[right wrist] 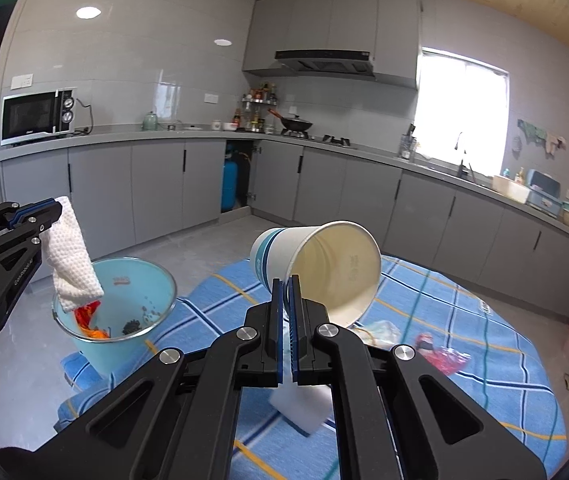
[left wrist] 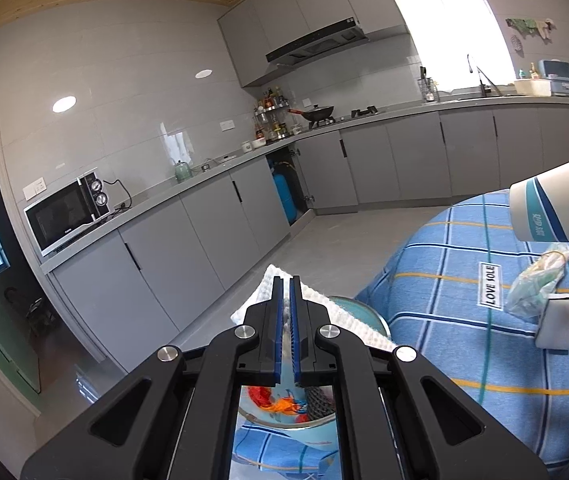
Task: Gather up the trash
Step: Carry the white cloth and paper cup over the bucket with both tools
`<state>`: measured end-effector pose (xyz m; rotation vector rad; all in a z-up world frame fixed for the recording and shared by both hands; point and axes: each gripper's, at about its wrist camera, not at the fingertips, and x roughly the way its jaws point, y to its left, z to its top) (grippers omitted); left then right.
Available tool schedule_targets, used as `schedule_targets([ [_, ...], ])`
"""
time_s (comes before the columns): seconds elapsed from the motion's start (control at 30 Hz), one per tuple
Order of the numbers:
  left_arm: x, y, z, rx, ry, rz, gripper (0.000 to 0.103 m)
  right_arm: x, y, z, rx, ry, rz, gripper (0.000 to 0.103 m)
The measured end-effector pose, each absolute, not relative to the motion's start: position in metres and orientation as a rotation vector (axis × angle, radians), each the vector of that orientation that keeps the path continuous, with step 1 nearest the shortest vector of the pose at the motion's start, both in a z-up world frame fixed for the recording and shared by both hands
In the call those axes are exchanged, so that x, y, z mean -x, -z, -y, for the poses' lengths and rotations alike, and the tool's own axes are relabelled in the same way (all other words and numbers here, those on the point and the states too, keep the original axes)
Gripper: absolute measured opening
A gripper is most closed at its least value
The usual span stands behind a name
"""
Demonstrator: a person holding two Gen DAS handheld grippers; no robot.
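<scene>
My left gripper (left wrist: 286, 280) is shut on a white paper towel (left wrist: 344, 316) and holds it over the light blue bin (right wrist: 124, 304), seen in the right wrist view (right wrist: 70, 256). The bin holds red and orange scraps (right wrist: 90, 322). My right gripper (right wrist: 285, 280) is shut on the rim of a white and blue paper cup (right wrist: 324, 264), tipped on its side above the table; the cup also shows in the left wrist view (left wrist: 552, 204). A white sponge block (right wrist: 302, 404), a clear plastic bag (left wrist: 536, 284) and a red wrapper (right wrist: 442, 354) lie on the table.
The table wears a blue striped cloth (right wrist: 464, 360). Grey kitchen cabinets (right wrist: 156, 184) run along the walls, with a microwave (right wrist: 36, 116), a stove with a pan (right wrist: 296, 124) and a sink by the window. A blue gas cylinder (right wrist: 230, 184) stands in an open cabinet.
</scene>
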<state>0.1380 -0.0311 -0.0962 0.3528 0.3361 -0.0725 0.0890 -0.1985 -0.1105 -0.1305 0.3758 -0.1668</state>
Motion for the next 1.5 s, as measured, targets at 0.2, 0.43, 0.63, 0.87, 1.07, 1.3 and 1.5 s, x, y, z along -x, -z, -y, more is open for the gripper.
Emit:
schedule_targets([
  [0.2,-0.148,0.096,0.016,-0.357,0.035,-0.34,0.003,-0.104,0.108,0.184,0.135,0.128,-0.37,0.003],
  [0.43,-0.16,0.098,0.001,-0.351,-0.003,-0.354,0.003,-0.123,0.106,0.166,0.149,0.078,-0.363,0.003],
  [0.63,-0.171,0.097,-0.006,-0.353,-0.027,-0.359,0.003,-0.14,0.107,0.152,0.157,0.037,-0.368,0.003],
  [0.87,-0.183,0.104,-0.015,-0.362,-0.068,-0.373,0.003,-0.157,0.113,0.136,0.175,-0.007,-0.377,0.003],
  [1.07,-0.19,0.11,-0.02,-0.377,-0.093,-0.383,0.004,-0.167,0.121,0.126,0.185,-0.028,-0.396,0.003],
  [1.3,-0.198,0.114,-0.027,-0.394,-0.143,-0.39,0.004,-0.178,0.124,0.12,0.185,-0.054,-0.407,0.003],
  [1.5,-0.204,0.117,-0.031,-0.41,-0.164,-0.396,0.004,-0.19,0.127,0.115,0.186,-0.077,-0.414,0.003],
])
